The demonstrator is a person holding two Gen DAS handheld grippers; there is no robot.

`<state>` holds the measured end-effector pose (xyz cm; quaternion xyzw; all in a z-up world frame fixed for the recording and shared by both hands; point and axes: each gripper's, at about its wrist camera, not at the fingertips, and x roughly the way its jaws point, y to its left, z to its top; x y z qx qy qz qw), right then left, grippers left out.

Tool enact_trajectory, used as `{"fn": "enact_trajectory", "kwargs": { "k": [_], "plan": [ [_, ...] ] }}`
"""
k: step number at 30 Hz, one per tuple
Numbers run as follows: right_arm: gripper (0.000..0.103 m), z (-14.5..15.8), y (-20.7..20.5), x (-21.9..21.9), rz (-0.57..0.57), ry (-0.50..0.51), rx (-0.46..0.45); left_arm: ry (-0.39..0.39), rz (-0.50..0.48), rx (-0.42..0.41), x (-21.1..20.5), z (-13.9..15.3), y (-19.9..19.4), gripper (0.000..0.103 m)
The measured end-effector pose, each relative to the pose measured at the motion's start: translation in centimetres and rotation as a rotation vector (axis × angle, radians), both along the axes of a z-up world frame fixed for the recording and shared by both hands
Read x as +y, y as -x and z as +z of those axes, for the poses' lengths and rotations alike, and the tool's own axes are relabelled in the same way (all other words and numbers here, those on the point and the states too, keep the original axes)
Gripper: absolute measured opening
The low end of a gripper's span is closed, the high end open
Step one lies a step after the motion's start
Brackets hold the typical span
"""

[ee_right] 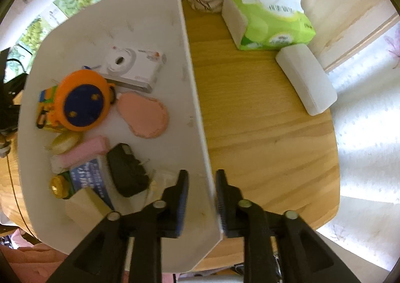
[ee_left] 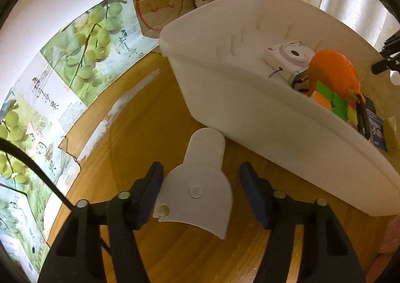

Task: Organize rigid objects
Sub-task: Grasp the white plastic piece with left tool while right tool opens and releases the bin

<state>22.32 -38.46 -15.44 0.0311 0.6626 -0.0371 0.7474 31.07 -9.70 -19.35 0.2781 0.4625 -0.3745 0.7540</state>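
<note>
Left wrist view: left gripper (ee_left: 200, 198) is straddling, half-open and seemingly not yet pinching, a flat white plastic piece (ee_left: 200, 188) at lower centre, outside the already well-filled white bin (ee_left: 250, 118), while right gripper (ee_right: 201, 195) is bracketing, unclamped, the bin's wall.

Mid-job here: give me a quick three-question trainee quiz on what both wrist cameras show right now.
1. True or false: the flat white plastic piece lies on the table between the left gripper fingers.
2. What does the right gripper straddle?
A. the tissue pack
B. the white bin wall
C. the white case
3. Fill in: leaning on the colourful cube in the bin is an ______ round toy.

Key: 1 true; 2 B; 3 orange.
</note>
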Motion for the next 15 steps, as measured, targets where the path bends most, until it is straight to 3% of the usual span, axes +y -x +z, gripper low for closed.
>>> {"fn": "enact_trajectory", "kwargs": {
  "k": [9,15],
  "plan": [
    [0.051,2.0,1.1,1.6,-0.011,-0.001,-0.072,0.029,0.024,0.007,0.7,0.1,0.2,0.057],
    [0.066,3.1,1.5,1.9,-0.023,-0.022,-0.141,0.024,0.100,0.015,1.3,0.3,1.1,0.057]
  ]
}}
